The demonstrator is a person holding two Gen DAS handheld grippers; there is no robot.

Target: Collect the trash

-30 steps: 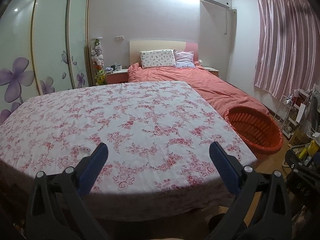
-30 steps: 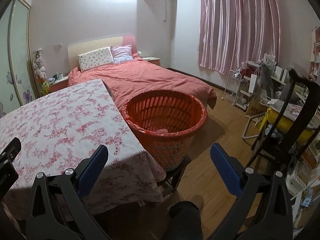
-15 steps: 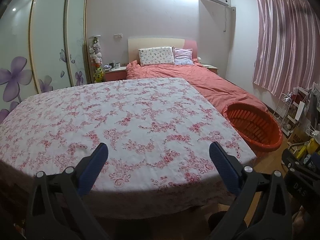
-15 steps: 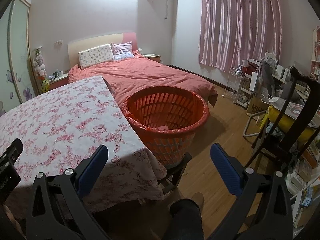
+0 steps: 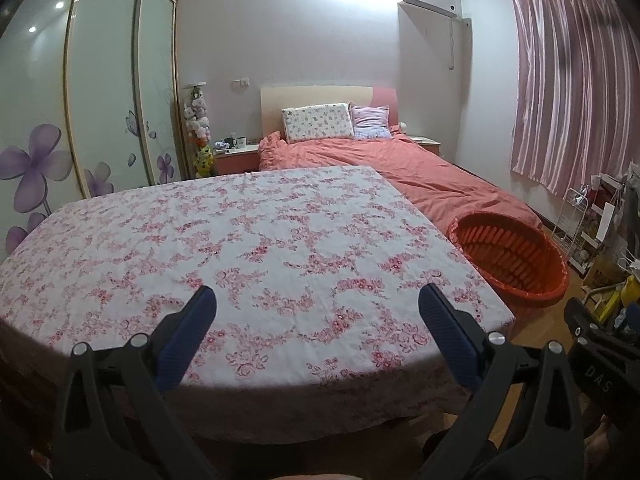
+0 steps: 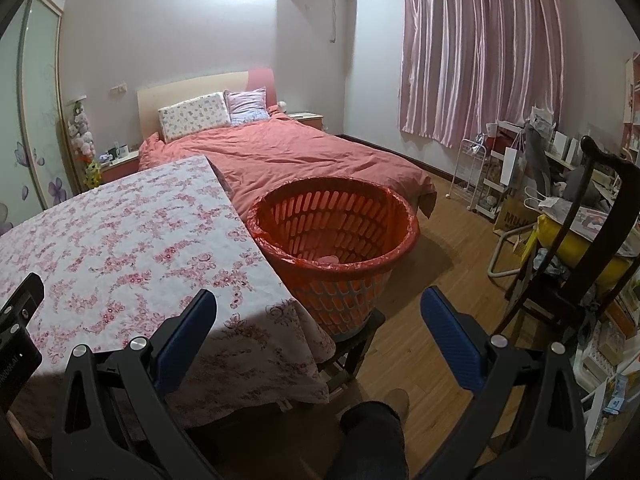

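Note:
An orange slatted basket (image 6: 332,236) lined with a red bag stands on a low stool beside the table's right edge; a pale piece of trash (image 6: 329,259) lies at its bottom. The basket also shows in the left wrist view (image 5: 510,258). My left gripper (image 5: 316,326) is open and empty, held over the near edge of the table with the floral cloth (image 5: 240,248). My right gripper (image 6: 318,328) is open and empty, held near the table's corner (image 6: 276,292), in front of the basket. No trash shows on the cloth.
A bed with a coral duvet (image 6: 304,156) lies behind the table. A wardrobe with flower decals (image 5: 80,120) is at left. A dark wooden chair (image 6: 580,248), a white rack (image 6: 476,172) and clutter fill the right side. Wooden floor (image 6: 432,280) lies right of the basket.
Both grippers have drawn back and risen a little, so the table and basket sit lower and slightly farther in view. Both stay open.

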